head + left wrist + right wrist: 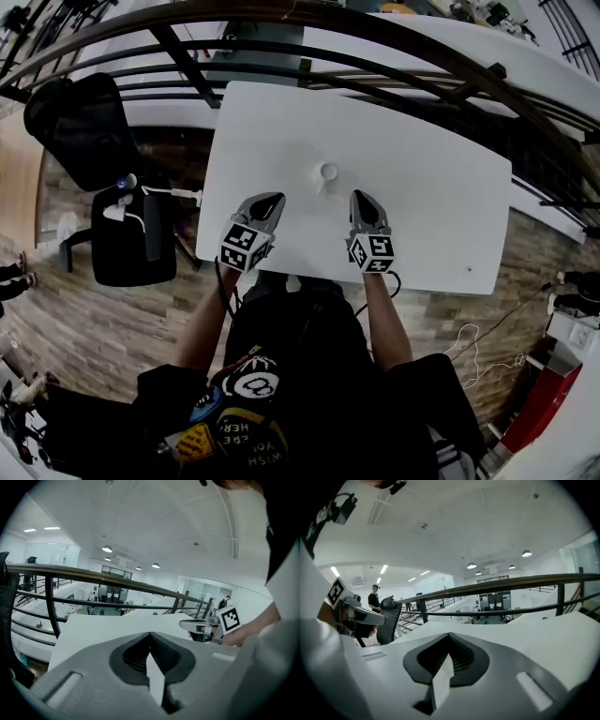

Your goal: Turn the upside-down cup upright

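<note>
A small white cup (327, 172) stands on the white table (431, 206), just beyond and between my two grippers; its round rim seems to face up. My left gripper (274, 200) lies near the table's front edge, left of the cup, shut with nothing in it. To the cup's right my right gripper (360, 198) is likewise shut and empty. In the left gripper view the jaws (150, 635) meet, and the right gripper (206, 627) shows beside them. The right gripper view shows shut jaws (449, 635) and the left gripper (356, 615). Neither gripper view shows the cup.
A black office chair (82, 122) and a dark stool (131, 239) with a white cable stand left of the table. A dark curved railing (394, 56) runs behind the table. Wooden floor with loose cables (478, 352) lies to the right.
</note>
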`<action>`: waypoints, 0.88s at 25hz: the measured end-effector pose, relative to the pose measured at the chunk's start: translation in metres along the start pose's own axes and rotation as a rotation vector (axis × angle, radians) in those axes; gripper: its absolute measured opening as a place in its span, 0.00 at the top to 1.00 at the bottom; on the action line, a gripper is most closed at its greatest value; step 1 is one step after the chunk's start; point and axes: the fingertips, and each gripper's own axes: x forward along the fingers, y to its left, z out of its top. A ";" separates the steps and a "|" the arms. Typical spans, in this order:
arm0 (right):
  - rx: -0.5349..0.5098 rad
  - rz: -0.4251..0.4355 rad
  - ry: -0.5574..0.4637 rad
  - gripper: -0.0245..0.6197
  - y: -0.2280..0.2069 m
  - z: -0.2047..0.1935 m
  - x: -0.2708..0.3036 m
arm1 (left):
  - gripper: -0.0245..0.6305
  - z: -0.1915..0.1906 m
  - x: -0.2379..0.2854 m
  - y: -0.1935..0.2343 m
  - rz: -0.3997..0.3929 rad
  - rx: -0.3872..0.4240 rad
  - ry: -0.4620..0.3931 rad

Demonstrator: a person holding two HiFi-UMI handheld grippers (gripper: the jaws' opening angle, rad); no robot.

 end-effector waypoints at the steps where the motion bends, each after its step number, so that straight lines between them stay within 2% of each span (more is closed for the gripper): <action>1: 0.027 -0.005 -0.009 0.96 0.005 0.003 -0.015 | 0.96 0.003 -0.006 -0.004 0.003 0.001 -0.015; 5: 0.120 0.009 -0.035 0.96 0.029 0.005 -0.074 | 0.96 0.012 -0.030 -0.030 0.008 0.017 -0.064; 10: 0.181 0.045 -0.054 0.96 0.049 0.003 -0.156 | 0.96 0.013 -0.063 -0.097 0.040 0.052 -0.086; 16: 0.179 0.137 -0.092 0.96 0.073 0.007 -0.233 | 0.96 -0.009 -0.100 -0.176 0.096 0.073 -0.107; 22: 0.123 0.147 -0.121 0.97 0.082 0.011 -0.300 | 0.96 -0.019 -0.139 -0.240 0.147 0.103 -0.144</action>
